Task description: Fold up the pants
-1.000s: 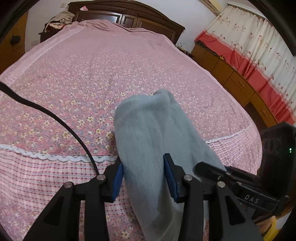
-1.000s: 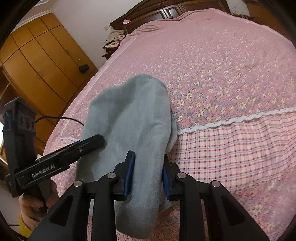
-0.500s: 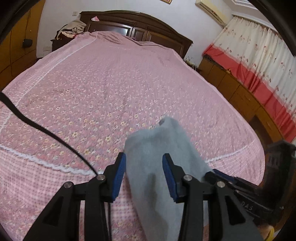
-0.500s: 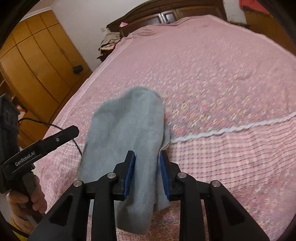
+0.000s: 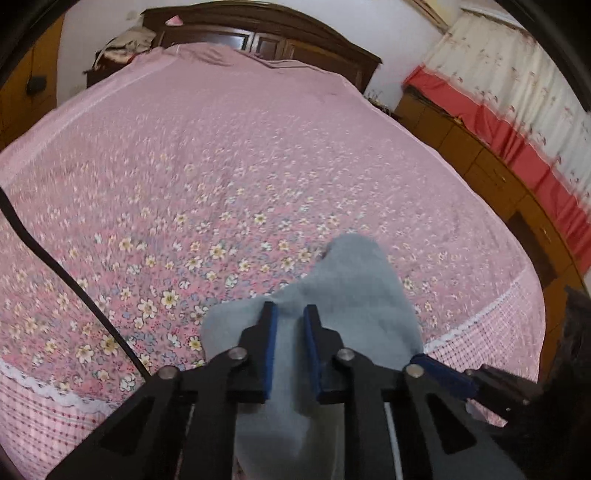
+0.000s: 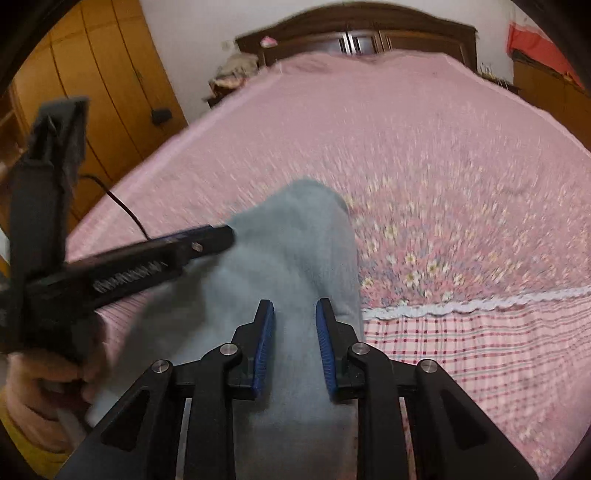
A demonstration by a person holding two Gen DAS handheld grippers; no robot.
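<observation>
The grey pants [image 5: 354, 288] lie folded in a narrow stack near the foot of the pink floral bed [image 5: 221, 155]. My left gripper [image 5: 290, 314] is shut on the near part of the pants, cloth between its blue pads. My right gripper [image 6: 295, 308] is also closed around the pants [image 6: 295, 236], with cloth filling the gap between its pads. In the right wrist view the left gripper's finger [image 6: 192, 245] reaches onto the pants from the left. In the left wrist view the right gripper's finger [image 5: 443, 376] shows at the pants' right edge. Both views are motion-blurred.
A black cable [image 5: 66, 284] runs over the bed's left side. A dark wooden headboard [image 5: 258, 33] stands at the far end. Wooden wardrobes [image 6: 92, 85] are on the left, a low cabinet and red-white curtains [image 5: 517, 110] on the right.
Both grippers have moved forward over the bed with the pants in them. The left gripper's jaws have narrowed on the cloth. The pants sit lower and farther onto the floral part.
</observation>
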